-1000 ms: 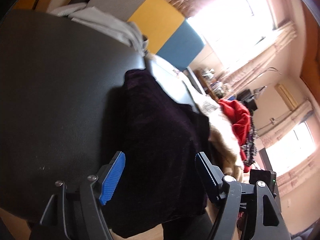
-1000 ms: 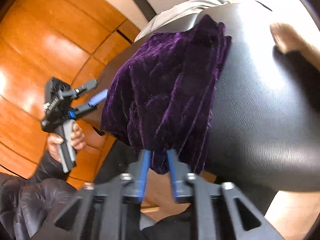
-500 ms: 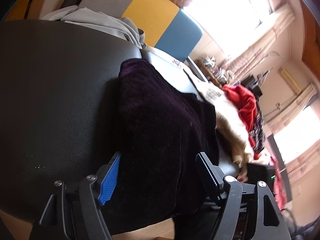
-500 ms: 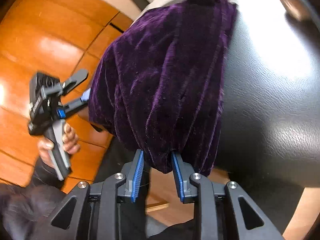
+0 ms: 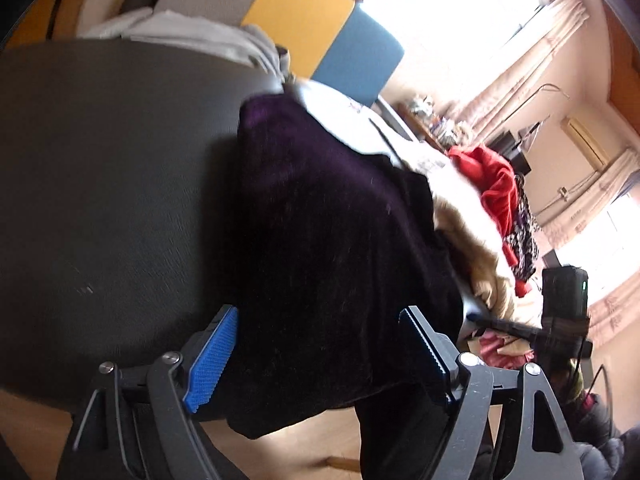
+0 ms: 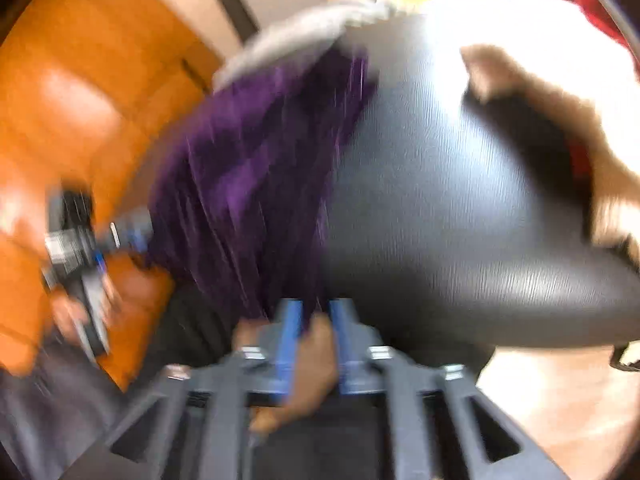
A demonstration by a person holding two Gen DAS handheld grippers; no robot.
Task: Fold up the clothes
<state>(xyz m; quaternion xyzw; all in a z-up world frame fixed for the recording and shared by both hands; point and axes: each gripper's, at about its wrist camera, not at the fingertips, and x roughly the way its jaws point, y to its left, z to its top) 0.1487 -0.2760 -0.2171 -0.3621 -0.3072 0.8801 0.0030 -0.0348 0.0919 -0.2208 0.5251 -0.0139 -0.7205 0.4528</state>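
seemingly mid-fold, the purple velvet garment (image 5: 340,248) is draping over the black worktop (image 5: 112,184) edge; left tool (image 5: 316,356) is gaping around its hem, right tool (image 6: 314,344), blurred, is looking nearly closed, contents unclear.

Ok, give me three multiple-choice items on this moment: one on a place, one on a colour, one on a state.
1. Where does the purple cloth lie? A in a drawer; B on the black table, hanging over its edge; C in a basket.
2. What colour are the left gripper pads? A green; B blue; C white.
3. How is the left gripper? A shut on the cloth; B shut on nothing; C open.
Answers: 1 B, it drapes over the table's near edge. 2 B, the ribbed pad shows blue. 3 C, its fingers stand wide apart.
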